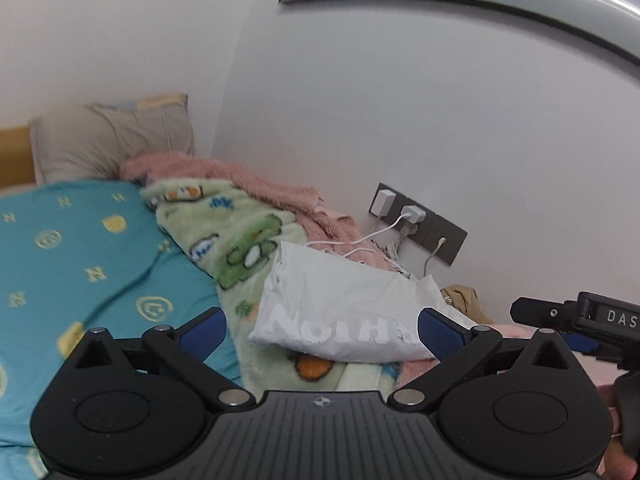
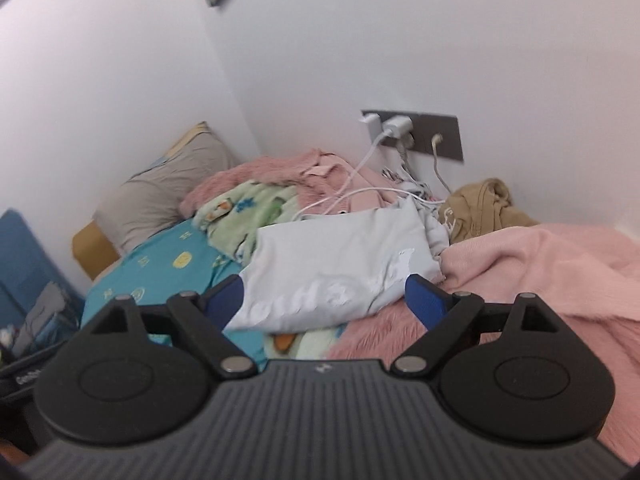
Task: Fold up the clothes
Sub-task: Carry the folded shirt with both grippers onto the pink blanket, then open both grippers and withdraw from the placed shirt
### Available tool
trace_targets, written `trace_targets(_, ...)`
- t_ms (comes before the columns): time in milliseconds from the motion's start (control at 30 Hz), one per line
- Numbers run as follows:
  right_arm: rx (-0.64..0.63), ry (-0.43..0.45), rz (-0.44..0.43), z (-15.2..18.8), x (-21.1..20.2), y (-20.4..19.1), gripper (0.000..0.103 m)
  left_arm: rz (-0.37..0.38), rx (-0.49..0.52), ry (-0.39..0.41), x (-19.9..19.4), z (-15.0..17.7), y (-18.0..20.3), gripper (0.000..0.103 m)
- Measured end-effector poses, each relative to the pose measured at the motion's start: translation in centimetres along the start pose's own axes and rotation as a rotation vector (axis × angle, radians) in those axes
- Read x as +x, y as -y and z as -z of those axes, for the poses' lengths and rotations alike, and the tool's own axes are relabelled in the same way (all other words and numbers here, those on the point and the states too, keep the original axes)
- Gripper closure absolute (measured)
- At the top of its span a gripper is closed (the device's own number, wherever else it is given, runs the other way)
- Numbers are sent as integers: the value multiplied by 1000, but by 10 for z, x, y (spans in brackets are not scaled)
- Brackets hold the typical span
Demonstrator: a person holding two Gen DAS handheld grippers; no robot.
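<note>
Both the left gripper (image 1: 320, 330) and right gripper (image 2: 324, 300) have jaws spread wide, holding nothing. The folded white T-shirt (image 1: 340, 304) lies just beyond the jaws on the bed: soft, light, floppy; best pinched at a folded edge.

Each gripper (image 1: 320, 330) (image 2: 325, 300) has a ribbed dark-grey body with a small white emblem, two round black lobes, black link arms on silver pins, and blue textured pads (image 1: 438, 334) (image 2: 425, 300).

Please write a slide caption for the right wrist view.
Right gripper, jaws open, faces a folded white T-shirt on the bed.
</note>
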State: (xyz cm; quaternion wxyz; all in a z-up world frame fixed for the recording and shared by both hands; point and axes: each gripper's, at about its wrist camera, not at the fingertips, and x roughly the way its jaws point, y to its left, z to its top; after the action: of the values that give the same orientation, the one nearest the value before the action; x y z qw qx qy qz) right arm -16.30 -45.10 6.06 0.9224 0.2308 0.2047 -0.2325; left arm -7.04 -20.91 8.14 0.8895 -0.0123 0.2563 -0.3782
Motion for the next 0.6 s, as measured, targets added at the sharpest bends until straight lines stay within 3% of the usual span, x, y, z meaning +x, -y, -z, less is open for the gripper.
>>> trace_targets(333,-154,101,-70,59,-117,-35,14,-28,47,146,-152,50,24,0)
trace_targets(433,-197,151,-63,71,-139,-41,14,-25,25,175,-178,66,23,0)
trace_targets(600,-247,177,-64,83,-152,-52,14,-83,45,202,-202,81,19,0)
